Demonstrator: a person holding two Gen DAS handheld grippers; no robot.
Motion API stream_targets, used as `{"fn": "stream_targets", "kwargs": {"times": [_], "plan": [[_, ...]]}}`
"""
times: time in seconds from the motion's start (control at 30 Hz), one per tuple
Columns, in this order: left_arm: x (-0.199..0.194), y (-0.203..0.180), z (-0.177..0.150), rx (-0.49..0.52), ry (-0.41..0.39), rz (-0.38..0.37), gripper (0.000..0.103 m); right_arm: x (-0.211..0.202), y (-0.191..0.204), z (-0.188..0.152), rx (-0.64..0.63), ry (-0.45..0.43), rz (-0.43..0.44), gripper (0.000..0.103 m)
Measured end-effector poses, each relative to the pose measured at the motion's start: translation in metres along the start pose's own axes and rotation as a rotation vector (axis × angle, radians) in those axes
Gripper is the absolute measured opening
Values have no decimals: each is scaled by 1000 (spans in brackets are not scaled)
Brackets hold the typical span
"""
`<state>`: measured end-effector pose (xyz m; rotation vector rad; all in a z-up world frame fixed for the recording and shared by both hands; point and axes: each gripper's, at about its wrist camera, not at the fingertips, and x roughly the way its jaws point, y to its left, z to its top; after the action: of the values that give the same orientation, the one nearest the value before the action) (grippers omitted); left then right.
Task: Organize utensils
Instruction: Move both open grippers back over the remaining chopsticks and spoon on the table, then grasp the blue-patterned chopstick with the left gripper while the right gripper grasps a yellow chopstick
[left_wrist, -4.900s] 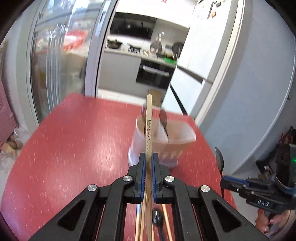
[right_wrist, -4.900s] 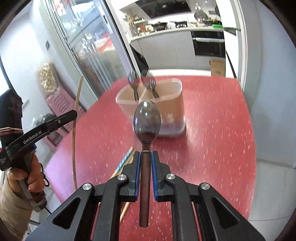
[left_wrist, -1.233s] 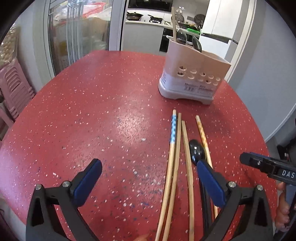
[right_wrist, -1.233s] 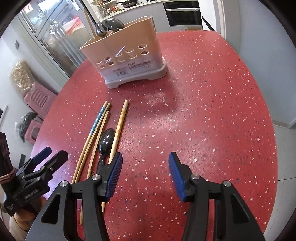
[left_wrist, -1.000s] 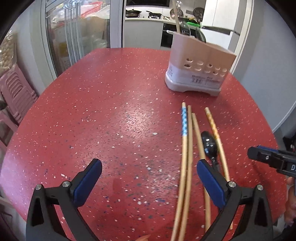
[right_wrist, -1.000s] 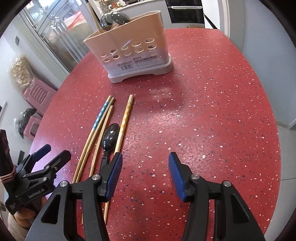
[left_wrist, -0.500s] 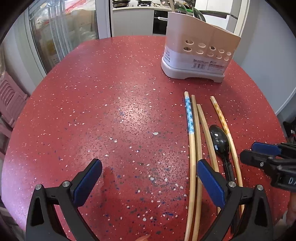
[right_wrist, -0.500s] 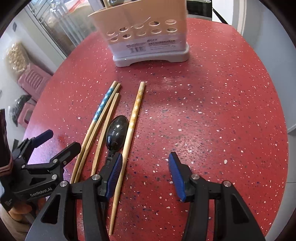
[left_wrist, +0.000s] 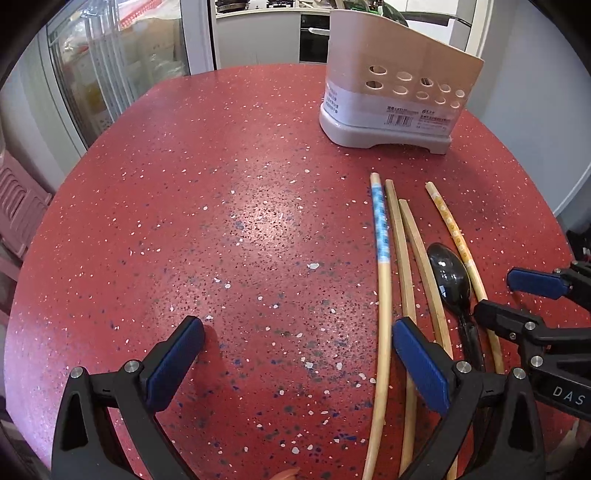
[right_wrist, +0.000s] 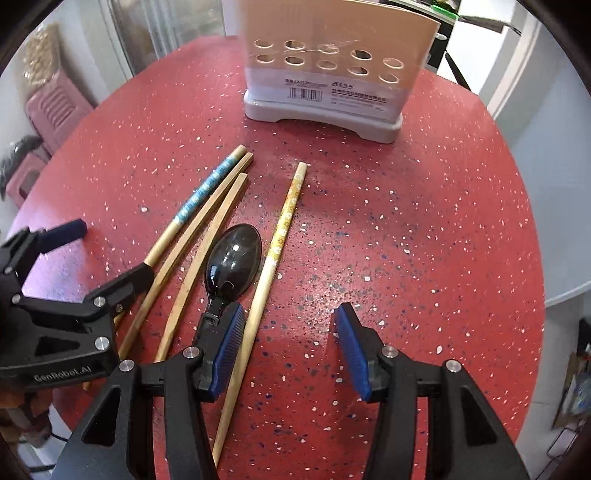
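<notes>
Several wooden chopsticks lie side by side on the red table (left_wrist: 221, 184): a blue-patterned one (left_wrist: 380, 236), two plain ones (left_wrist: 400, 258) and a yellow-patterned one (left_wrist: 452, 232). A black spoon (left_wrist: 448, 277) rests between them. My left gripper (left_wrist: 295, 332) is open and low over the table; the blue-patterned chopstick runs just inside its right finger. My right gripper (right_wrist: 290, 317) is open too, with the yellow-patterned chopstick (right_wrist: 280, 229) just inside its left finger and the spoon (right_wrist: 232, 258) ahead of that finger. Neither holds anything.
A beige utensil holder (left_wrist: 391, 103) with round holes and a grey base stands at the far side of the table, also the holder (right_wrist: 332, 74) in the right wrist view. Pink stools (right_wrist: 55, 107) stand on the floor at left. Table edge curves close on the right.
Nearly five seconds ago the left gripper was shut on a chopstick and the right on a spoon; now both are open and empty. Over the last second both came closer to the chopsticks and spoon.
</notes>
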<state>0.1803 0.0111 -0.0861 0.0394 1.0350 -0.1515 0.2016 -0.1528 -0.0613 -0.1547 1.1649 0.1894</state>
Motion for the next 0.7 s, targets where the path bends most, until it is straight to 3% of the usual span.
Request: {"fn": "stream_targets", "kwargs": {"times": [0.27, 0.47, 0.7], "plan": [[7, -2, 13, 38, 18, 4, 103, 0, -17, 6, -9, 69, 13, 49], [14, -9, 34, 102, 41, 33, 103, 12, -22, 35, -11, 156, 23, 46], [18, -20, 50, 164, 78, 13, 103, 16, -14, 46, -45, 211, 30, 35]]}}
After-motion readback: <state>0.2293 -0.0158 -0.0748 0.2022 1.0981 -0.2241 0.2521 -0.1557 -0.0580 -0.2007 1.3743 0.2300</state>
